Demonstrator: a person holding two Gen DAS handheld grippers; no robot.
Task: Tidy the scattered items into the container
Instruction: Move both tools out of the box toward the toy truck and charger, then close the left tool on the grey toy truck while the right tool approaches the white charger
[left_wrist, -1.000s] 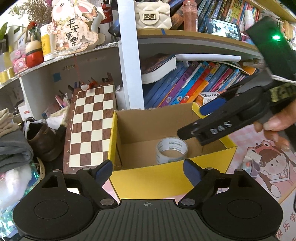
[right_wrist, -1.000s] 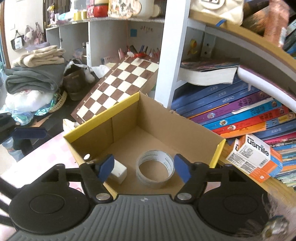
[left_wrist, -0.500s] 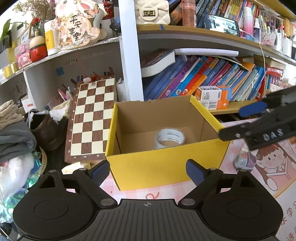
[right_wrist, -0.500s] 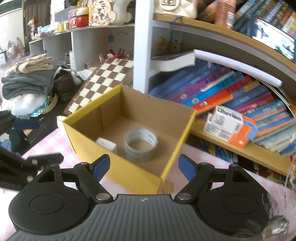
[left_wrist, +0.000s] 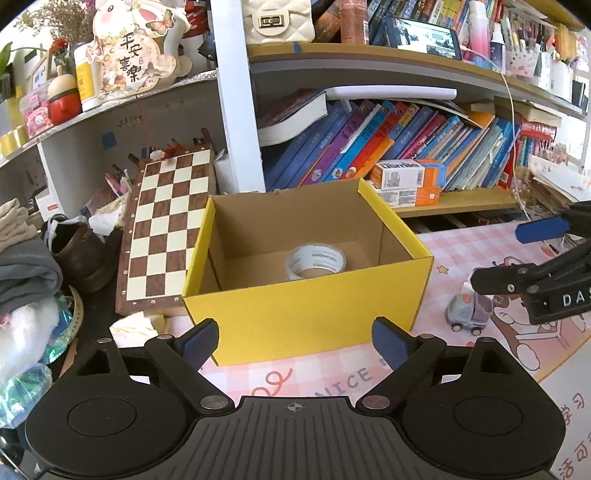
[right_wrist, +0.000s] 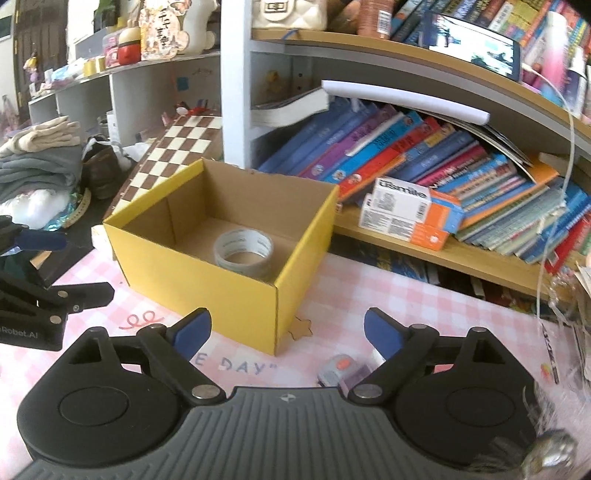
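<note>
The box (left_wrist: 306, 317) — yellow outside, plain brown inside — sits on the pink mat (left_wrist: 476, 243), holding a tape roll (left_wrist: 315, 261). A small toy car (left_wrist: 466, 312) stands beside it. Left gripper (left_wrist: 295, 341) and right gripper (right_wrist: 286, 330) have just been opening — both spread, nothing between.

Matt yellow cardboard box (left_wrist: 306, 317) with raw brown inside, glossy tape roll (left_wrist: 315, 261), wood-look chessboard (left_wrist: 162, 229), plastic toy car (left_wrist: 466, 314)

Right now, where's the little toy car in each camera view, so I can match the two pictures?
Left wrist: toy car at right, on the pink mat, right of the yellow box.
Right wrist: toy car bottom centre, partly hidden behind the gripper body.
Shared landmark: tape roll inside the yellow box.
</note>
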